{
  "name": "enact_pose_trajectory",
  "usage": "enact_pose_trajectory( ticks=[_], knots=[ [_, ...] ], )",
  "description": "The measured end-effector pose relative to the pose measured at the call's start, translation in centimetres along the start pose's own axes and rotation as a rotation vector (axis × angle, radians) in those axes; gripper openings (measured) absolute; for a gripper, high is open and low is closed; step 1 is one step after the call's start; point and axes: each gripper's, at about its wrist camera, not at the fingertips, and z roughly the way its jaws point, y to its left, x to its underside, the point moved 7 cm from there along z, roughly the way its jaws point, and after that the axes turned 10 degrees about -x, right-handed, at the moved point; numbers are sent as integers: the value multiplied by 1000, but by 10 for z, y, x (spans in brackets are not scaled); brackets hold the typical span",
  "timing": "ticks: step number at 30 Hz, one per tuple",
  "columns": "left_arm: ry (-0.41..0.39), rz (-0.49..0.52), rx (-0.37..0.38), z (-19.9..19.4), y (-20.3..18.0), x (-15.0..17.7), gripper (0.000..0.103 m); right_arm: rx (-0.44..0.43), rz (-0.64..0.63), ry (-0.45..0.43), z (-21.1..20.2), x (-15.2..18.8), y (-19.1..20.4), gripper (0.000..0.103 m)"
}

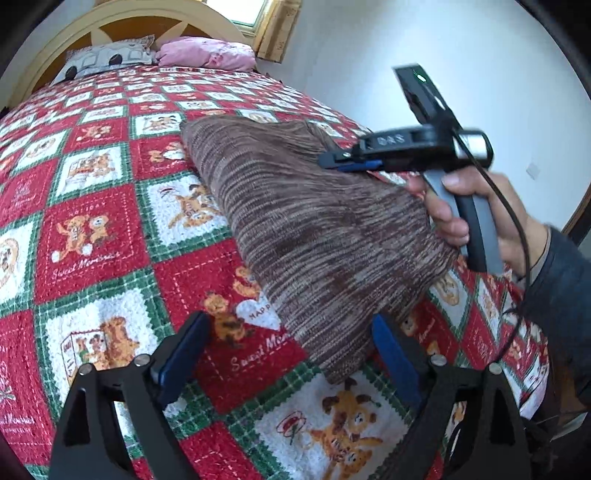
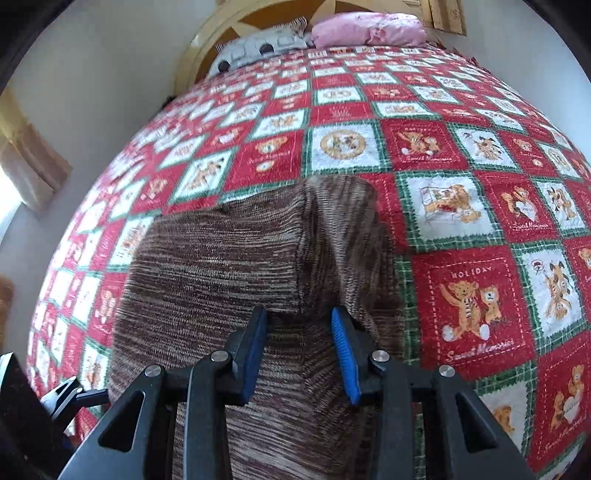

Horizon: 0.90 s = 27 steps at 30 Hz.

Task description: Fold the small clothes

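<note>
Both spread, the left gripper (image 1: 291, 354) and right gripper (image 2: 299, 354) hover over the brown striped knit garment (image 1: 314, 221) ahead, apparently picking fold corners.

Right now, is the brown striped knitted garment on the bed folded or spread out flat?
Folded, at least partly. The brown striped knitted garment lies doubled on the red checked quilt, with one layer turned over along a raised edge. Whether folding is finished, I cannot tell.

Lower centre of frame: my right gripper (image 2: 299, 354), blue pads (image 2: 345, 354) parted, brown striped knit garment (image 2: 221, 266) bunched between them. Garment lies on red-green teddy quilt (image 2: 476, 295). Top of frame: pink pillow (image 2: 369, 33), grey pillow (image 2: 258, 48).
</note>
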Motion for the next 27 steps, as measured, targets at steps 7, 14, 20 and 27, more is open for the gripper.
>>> enact_pose_trajectory(
  ticks=[7, 14, 20, 27],
  knots=[
    [-21, -100, -81, -7, 13, -8, 93, -67, -5, -89, -31, 1, -8, 39],
    [-4, -200, 12, 9, -2, -25, 97, -124, 116, -132, -39, -13, -42, 45],
    [27, -178, -11, 27, -11, -35, 97, -162, 132, -80, -19, -13, -50, 66],
    [37, -176, -31, 36, -9, -39, 96, -201, 159, -86, -5, -17, -63, 66]
  ],
)
